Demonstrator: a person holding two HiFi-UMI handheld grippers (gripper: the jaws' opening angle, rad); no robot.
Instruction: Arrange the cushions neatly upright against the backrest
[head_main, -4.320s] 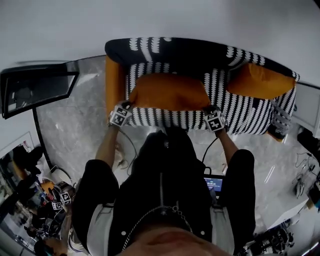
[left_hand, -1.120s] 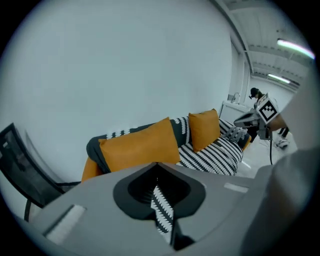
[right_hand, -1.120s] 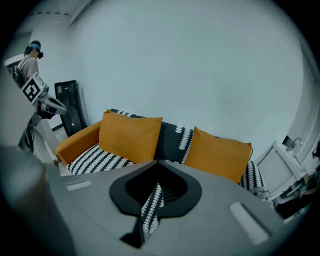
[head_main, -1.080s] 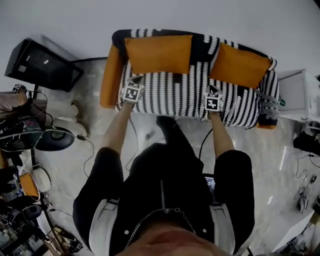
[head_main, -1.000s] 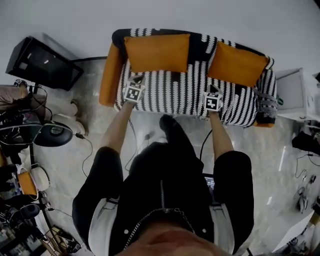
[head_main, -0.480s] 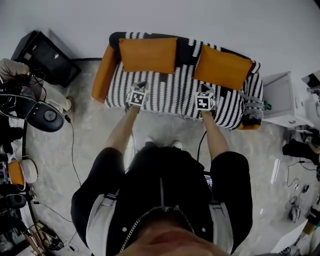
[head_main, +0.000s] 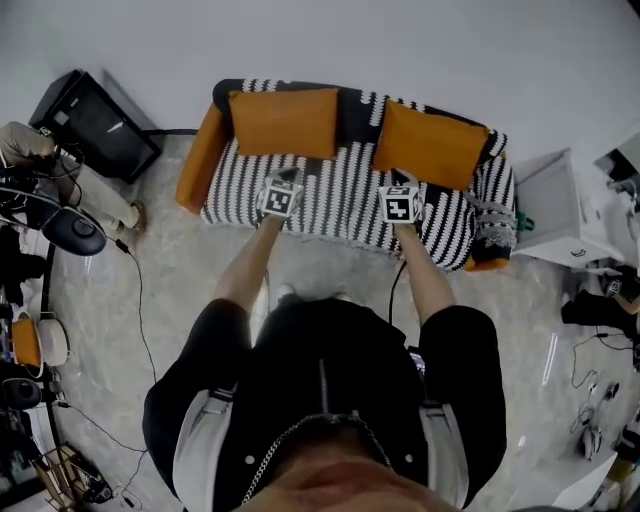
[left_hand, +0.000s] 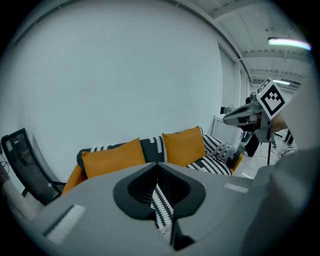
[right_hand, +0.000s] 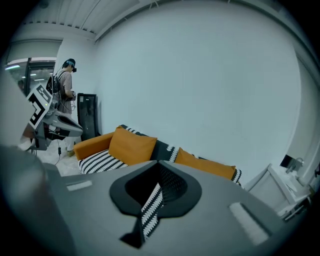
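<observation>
**Head view:** both orange cushions, L cushion (head_main: 284, 122) and R cushion (head_main: 430, 145), stand upright against the backrest (head_main: 356, 104) of the striped sofa (head_main: 340, 200). The R one is turned slightly askew. The L gripper (head_main: 288, 178) and R gripper (head_main: 404, 180) hang over the seat front, clear of both cushions. A few s earlier the L cushion lay flat on the seat between the two grippers. Since then it has been stood up, and the sofa now sits farther off, so the operator has backed away. **L gripper view:** jaws fully closed, nothing held; only a strip of sofa fabric shows through the slot, w/ both cushions well beyond. **R gripper view:** jaws likewise closed and empty, cushions distant, and a bystander (right_hand: 65, 82) at far left. **Reading:** the task looks essentially done, w/ at most a small squaring of the R cushion left.
</observation>
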